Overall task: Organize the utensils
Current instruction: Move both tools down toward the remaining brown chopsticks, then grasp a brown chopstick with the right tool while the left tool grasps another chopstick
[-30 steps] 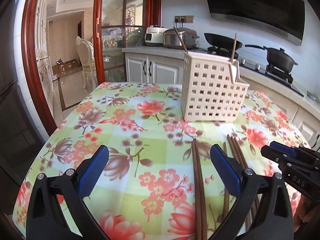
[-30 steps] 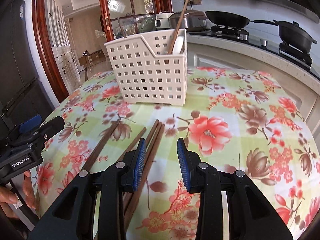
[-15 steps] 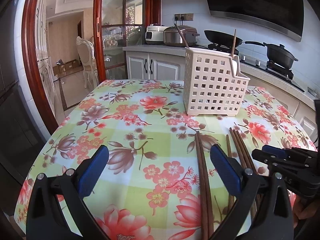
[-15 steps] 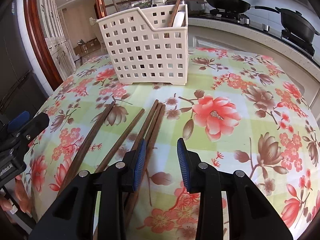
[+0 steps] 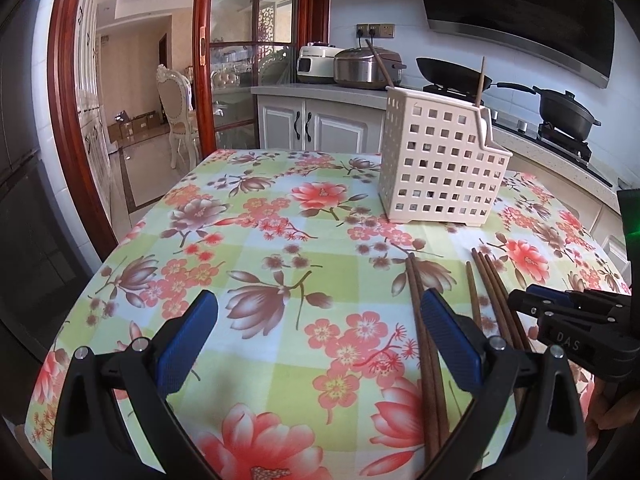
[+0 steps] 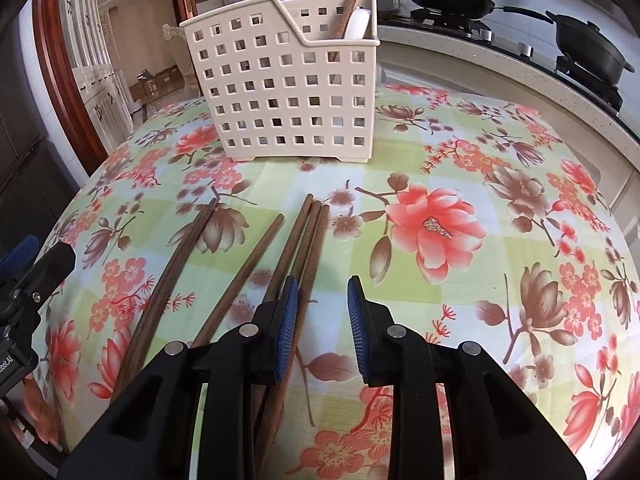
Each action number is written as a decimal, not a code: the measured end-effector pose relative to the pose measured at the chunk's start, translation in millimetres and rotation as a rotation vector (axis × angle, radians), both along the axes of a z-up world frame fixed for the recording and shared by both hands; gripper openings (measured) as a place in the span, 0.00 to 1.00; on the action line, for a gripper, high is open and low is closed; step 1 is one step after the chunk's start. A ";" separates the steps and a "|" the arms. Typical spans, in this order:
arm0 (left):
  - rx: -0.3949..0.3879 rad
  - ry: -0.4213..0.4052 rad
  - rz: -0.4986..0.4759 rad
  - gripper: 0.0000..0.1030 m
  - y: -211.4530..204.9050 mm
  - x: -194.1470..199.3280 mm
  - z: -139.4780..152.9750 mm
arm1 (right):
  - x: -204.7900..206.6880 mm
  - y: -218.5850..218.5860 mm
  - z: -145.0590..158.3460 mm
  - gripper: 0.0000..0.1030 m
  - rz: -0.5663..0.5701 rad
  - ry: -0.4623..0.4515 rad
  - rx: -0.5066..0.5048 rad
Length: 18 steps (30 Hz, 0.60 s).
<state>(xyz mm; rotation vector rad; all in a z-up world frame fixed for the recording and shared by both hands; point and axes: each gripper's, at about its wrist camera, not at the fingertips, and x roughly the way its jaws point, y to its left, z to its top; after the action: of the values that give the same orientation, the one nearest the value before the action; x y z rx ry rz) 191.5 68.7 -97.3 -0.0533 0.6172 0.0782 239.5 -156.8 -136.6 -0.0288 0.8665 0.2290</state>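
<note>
**Right tongs narrowing beside chopstick bundle, nothing gripped yet**

Nearest, right wrist view: right tongs (image 6: 322, 312) low over the surface (image 6: 500, 280), jaws parted with only floral cloth in the gap. Their jaws have just been closing; no stick between them. The three-stick bundle (image 6: 310, 240) runs under and past the left pad at about 11 o'clock of the gap. A single chopstick (image 6: 256, 256) lies at 10 o'clock, and a pair (image 6: 176, 264) further out at 9–10 o'clock.

Left tongs (image 5: 316, 344) released, spread wide, empty, with that same pair passing just inside the right pad.

Far, 12 o'clock: the white perforated basket (image 6: 288, 92), upright, already holding a few utensils.

Risks: the gap sits to the side of the bundle, so closing here likely clamps air or nicks one stick and rolls the others apart. Round sticks lying touching, so grabbing one cleanly looks hard.

Versus a second earlier: right view sits lower and tilted further down, sticks look larger, jaw gap narrower. Left view almost unchanged.
</note>
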 end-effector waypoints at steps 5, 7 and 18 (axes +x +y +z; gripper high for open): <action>0.005 0.014 -0.010 0.95 -2.9 2.0 -2.5 | 1.7 11.1 -3.7 0.25 0.007 0.004 -0.057; 0.008 0.028 -0.015 0.95 -3.7 3.1 -4.2 | 2.3 14.7 -3.2 0.23 0.012 0.000 -0.071; 0.031 0.152 -0.084 0.90 -23.5 23.7 -15.9 | 3.1 -7.6 -3.0 0.06 0.008 0.019 -0.035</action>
<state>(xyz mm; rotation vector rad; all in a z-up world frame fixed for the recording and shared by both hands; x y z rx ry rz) 215.1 45.2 -113.2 0.0088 0.7691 0.0100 242.6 -164.4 -139.6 -0.0624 0.8898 0.2222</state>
